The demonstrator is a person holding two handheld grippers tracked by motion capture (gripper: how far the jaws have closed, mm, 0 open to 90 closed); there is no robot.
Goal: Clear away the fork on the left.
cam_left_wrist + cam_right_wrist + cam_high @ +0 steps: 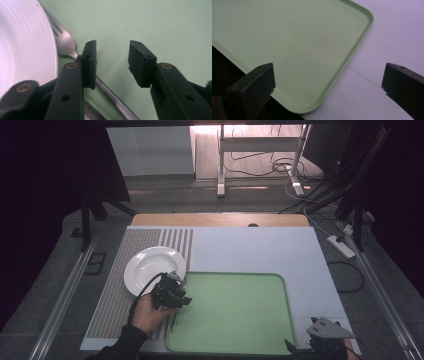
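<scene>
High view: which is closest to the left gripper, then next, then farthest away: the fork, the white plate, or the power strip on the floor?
From the left gripper:
1. Fork, right under it, lying along the green tray's left edge.
2. White plate, just behind it, on the striped mat.
3. Power strip, far off on the floor, right of the table.

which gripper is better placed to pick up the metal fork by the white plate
Left. The left gripper hangs open right over the metal fork beside the round white plate; the right gripper sits far off.

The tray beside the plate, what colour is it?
Light green tray; right gripper view shows it best.
</scene>
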